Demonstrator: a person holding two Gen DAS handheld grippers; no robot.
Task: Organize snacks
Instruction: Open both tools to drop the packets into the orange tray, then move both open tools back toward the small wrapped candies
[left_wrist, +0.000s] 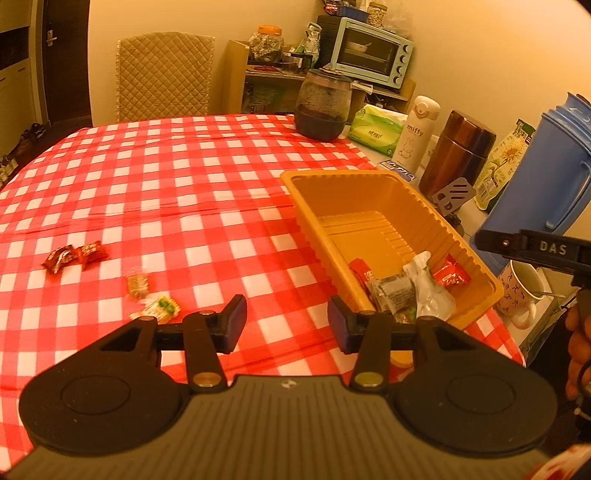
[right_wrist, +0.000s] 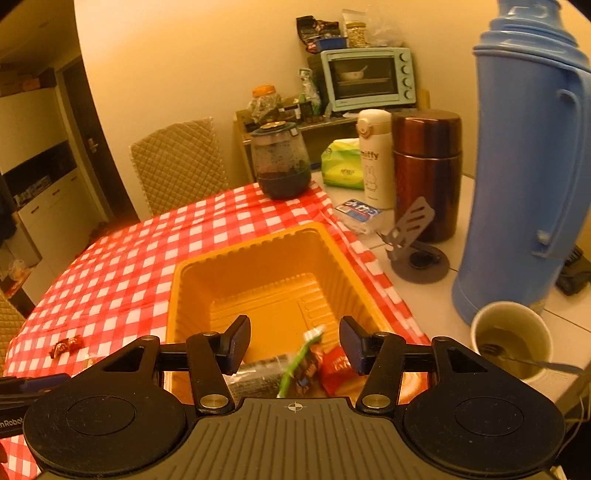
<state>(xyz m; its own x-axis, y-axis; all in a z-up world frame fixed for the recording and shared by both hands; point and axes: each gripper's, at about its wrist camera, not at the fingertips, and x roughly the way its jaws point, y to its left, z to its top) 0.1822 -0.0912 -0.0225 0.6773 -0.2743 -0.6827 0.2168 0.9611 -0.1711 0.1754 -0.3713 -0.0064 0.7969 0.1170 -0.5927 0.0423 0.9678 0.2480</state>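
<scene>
An orange plastic tray (left_wrist: 369, 192) sits on the red checkered tablecloth and holds several wrapped snacks (left_wrist: 410, 288) at its near end. It also shows in the right wrist view (right_wrist: 258, 258), with a green-and-white packet (right_wrist: 299, 354) and a red packet (right_wrist: 334, 369) inside. My left gripper (left_wrist: 287, 321) is open and empty, just left of the tray's near corner. My right gripper (right_wrist: 293, 345) is open and empty above the tray's near end. Two red candies (left_wrist: 75, 255) and two pale wrapped sweets (left_wrist: 149, 297) lie loose on the cloth to the left.
A dark glass jar (left_wrist: 323, 107), tissue pack (left_wrist: 375, 129), white bottle (left_wrist: 415, 129), brown flask (left_wrist: 458, 155), blue thermos (right_wrist: 528, 166) and a cup with a spoon (right_wrist: 511, 339) line the table's right side. A phone stand (right_wrist: 417, 236) stands by the tray. A chair (left_wrist: 164, 75) stands behind.
</scene>
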